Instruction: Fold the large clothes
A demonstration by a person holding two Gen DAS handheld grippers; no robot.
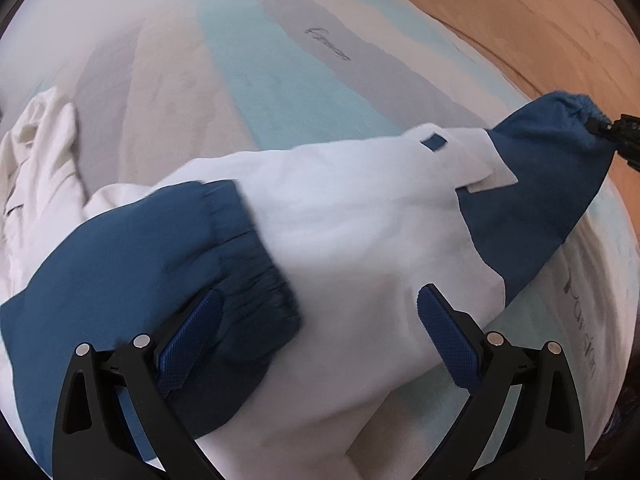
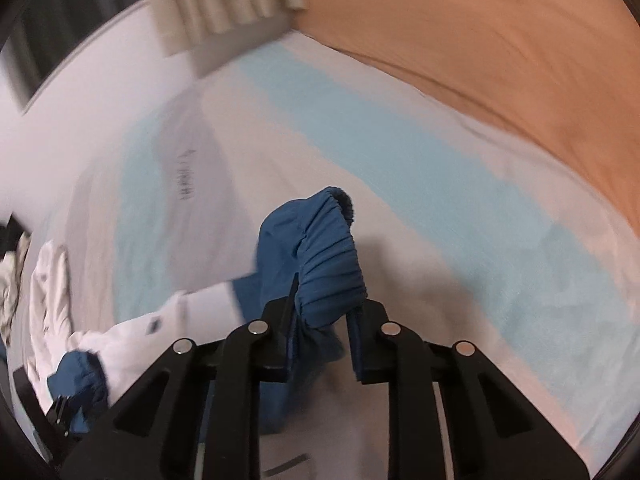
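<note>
The left tool [image 1: 320,312] points steeply down over the near part of the bed [image 1: 248,80], its two blue-padded fingers [image 1: 448,340] standing wide apart with nothing clamped between them. Directly under it lies the jacket [image 1: 340,220], white in the body with dark blue sleeves, spread flat across the near half of the bed. The left sleeve [image 1: 132,264] is folded in over the white body, its gathered cuff lying just beyond the left finger; the right finger hangs over bare white cloth. Whether either pad touches the fabric cannot be told.

The right tool [image 2: 326,304] also tilts downward, off to the far right of the jacket. Its fingers are drawn close together and clamped on the right sleeve [image 2: 316,248] just behind the elastic cuff, which bunches up and curls over above the tips. In the left wrist view that sleeve [image 1: 552,168] stretches taut from the white body out to the black tool tip [image 1: 612,128] at the right edge, lifted off the striped sheet.

A crumpled white garment [image 1: 36,160] lies at the far left of the bed, apart from the jacket. A wooden floor [image 1: 520,20] runs along the bed's right side.
</note>
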